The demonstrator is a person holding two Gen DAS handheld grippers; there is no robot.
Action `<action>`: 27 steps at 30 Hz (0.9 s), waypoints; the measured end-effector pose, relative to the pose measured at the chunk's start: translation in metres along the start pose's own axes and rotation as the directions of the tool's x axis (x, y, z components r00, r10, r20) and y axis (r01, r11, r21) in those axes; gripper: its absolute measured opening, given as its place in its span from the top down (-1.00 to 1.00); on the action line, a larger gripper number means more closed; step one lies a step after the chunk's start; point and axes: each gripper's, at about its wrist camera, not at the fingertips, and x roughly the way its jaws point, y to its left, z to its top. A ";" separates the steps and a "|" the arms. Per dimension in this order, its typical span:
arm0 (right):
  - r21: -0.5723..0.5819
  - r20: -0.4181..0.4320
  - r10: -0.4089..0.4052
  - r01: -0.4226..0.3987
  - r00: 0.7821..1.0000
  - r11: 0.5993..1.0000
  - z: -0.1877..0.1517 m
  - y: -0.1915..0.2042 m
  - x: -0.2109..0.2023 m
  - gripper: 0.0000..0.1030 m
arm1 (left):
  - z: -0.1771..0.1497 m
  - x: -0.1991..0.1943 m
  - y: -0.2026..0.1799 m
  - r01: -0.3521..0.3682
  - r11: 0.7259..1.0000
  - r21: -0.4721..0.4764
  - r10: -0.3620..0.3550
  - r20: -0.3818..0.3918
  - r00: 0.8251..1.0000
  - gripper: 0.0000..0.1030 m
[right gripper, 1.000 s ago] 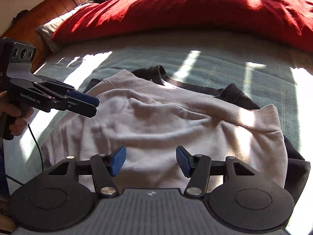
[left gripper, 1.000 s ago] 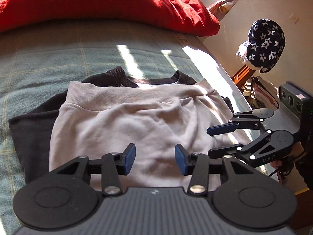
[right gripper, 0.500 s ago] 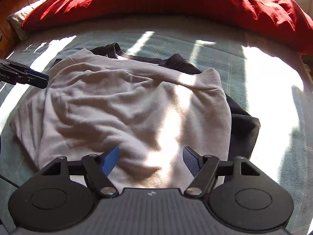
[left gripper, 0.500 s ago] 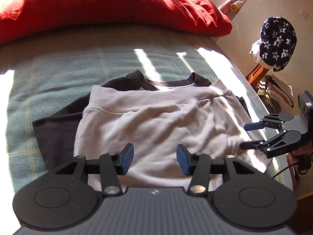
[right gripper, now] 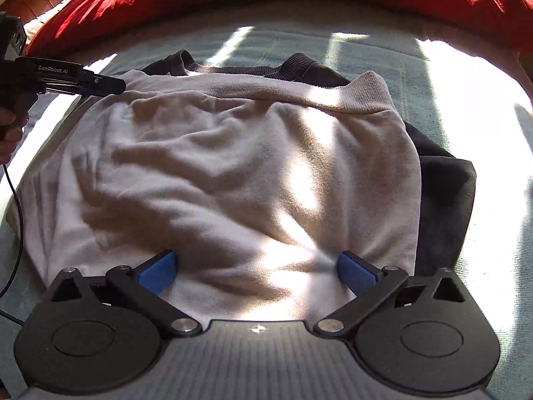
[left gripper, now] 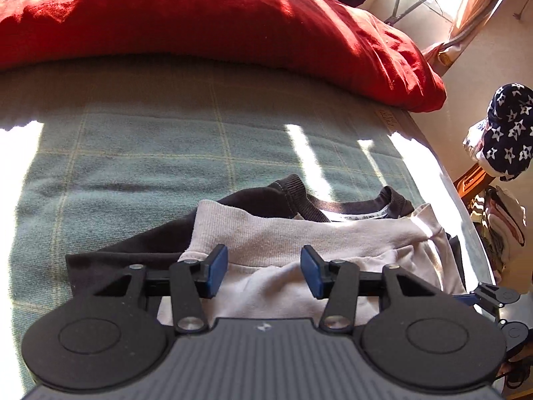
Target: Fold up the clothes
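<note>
A pale grey-white knitted sweatshirt (right gripper: 233, 173) is seen lying spread over a black ribbed-collar garment (right gripper: 443, 200), both on a green checked blanket (left gripper: 150, 153) with a large red pillow (left gripper: 200, 23) along its far side. The pale garment's ribbed band (right gripper: 333, 96) runs crosswise at the far edge, and the black collar (left gripper: 333, 205) shows just beyond it; black cloth also shows past the pale garment's right side in the right wrist view.

The right gripper (right gripper: 256, 271) is held at the near hem of the pale sweatshirt, its blue-padded fingers (right gripper: 156, 271) spread wide with cloth bulging between them (nothing is seen pinched). The left gripper (left gripper: 263, 275) is held low over the far left corner of the same garment, fingers parted to a moderate gap and empty; in the right wrist view its tips (right gripper: 106, 85) reach in from the left, just at the ribbed band.

The cloth thus lies ahead of and below both pairs of fingers, its width running left to right. Whether the pale piece has been laid here already folded, or is waiting to be folded, cannot be settled. For a grip on the near hem the right gripper is judged the nearer; for the far band, the left.
</note>
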 end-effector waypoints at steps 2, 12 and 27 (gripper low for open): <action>0.001 0.013 -0.004 0.004 1.000 1.000 -0.001 0.001 0.000 -1.00 | -0.008 -0.011 -0.010 0.031 0.999 0.021 -0.031 -0.010 0.999 0.01; -0.073 0.070 -0.042 0.047 0.997 0.996 -0.015 0.019 -0.019 -1.00 | -0.082 -0.060 -0.039 0.090 0.996 0.021 -0.088 -0.077 0.993 -0.02; -0.125 -0.033 -0.120 0.115 0.992 0.985 -0.061 0.030 -0.036 -1.00 | -0.138 -0.079 -0.020 -0.084 0.971 0.224 0.141 -0.253 0.957 -0.01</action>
